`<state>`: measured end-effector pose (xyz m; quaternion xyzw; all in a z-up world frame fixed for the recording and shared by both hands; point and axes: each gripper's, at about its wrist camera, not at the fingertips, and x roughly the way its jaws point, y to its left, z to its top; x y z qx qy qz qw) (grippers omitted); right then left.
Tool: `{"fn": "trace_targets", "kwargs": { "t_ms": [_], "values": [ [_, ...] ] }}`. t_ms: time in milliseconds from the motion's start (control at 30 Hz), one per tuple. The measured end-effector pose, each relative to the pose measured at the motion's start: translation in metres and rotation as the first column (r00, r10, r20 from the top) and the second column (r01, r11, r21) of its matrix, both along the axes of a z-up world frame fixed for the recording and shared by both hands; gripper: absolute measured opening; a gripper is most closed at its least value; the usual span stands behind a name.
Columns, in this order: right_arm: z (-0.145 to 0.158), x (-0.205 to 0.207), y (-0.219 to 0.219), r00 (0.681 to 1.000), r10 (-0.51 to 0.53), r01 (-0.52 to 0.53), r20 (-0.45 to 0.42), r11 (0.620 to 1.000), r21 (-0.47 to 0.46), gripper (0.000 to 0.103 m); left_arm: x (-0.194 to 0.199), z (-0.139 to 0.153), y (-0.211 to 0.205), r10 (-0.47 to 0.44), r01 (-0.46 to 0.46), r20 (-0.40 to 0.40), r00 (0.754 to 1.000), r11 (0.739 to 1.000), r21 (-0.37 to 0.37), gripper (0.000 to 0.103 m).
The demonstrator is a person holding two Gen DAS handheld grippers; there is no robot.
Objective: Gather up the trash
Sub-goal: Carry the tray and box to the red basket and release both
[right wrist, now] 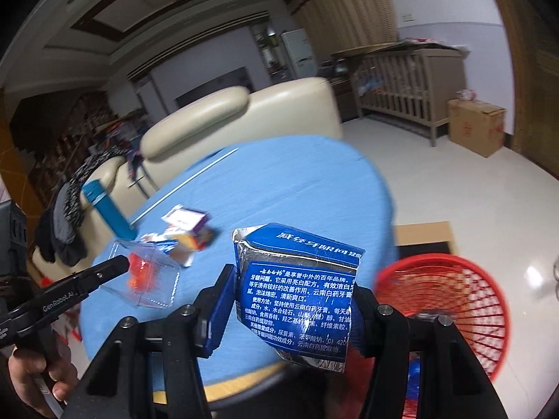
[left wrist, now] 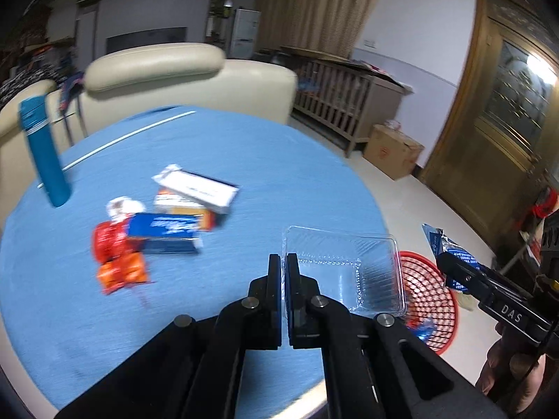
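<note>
Left wrist view: your left claw is pinched tight on the rim of a clear tray, which juts right past the counter edge toward the red basket on the floor. Your right claw grips a crushed blue carton between its pads, just left of the basket. Wrappers and boxes lie on the counter.

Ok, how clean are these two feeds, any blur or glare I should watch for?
Left wrist view: the wrappers and boxes on the table are smeared by motion blur, the door pane glares, and the clear tray stays sharp. Right wrist view: the blue carton print is crisp, the red basket rim is blurred, fisheye bends the walls.
</note>
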<state>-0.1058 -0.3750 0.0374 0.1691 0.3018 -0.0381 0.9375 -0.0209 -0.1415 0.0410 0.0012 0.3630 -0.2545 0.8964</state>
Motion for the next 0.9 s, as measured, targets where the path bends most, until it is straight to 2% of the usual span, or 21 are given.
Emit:
{"fn": "trace_targets", "kwargs": {
  "t_ms": [200, 400, 633, 900],
  "values": [
    [-0.012, -0.022, -0.058, 0.991, -0.131, 0.131, -0.028, 0.991, 0.011, 0.059, -0.011, -0.001, -0.054, -0.103, 0.103, -0.008, 0.995, 0.995, 0.018, 0.002],
    [-0.039, -0.034, -0.103, 0.968, -0.233, 0.236, -0.093, 0.971, 0.026, 0.059, -0.022, -0.005, -0.1, -0.187, 0.188, -0.013, 0.982, 0.981, 0.046, 0.002],
    [-0.062, -0.044, -0.131, 0.951, -0.272, 0.281, -0.144, 0.959, 0.045, 0.059, -0.028, -0.012, -0.142, -0.25, 0.252, -0.032, 0.968, 0.965, 0.075, 0.002],
    [-0.081, -0.044, -0.145, 0.942, -0.268, 0.285, -0.201, 0.956, 0.061, 0.061, -0.031, -0.021, -0.166, -0.28, 0.284, -0.05, 0.959, 0.953, 0.105, 0.002]
  ]
}}
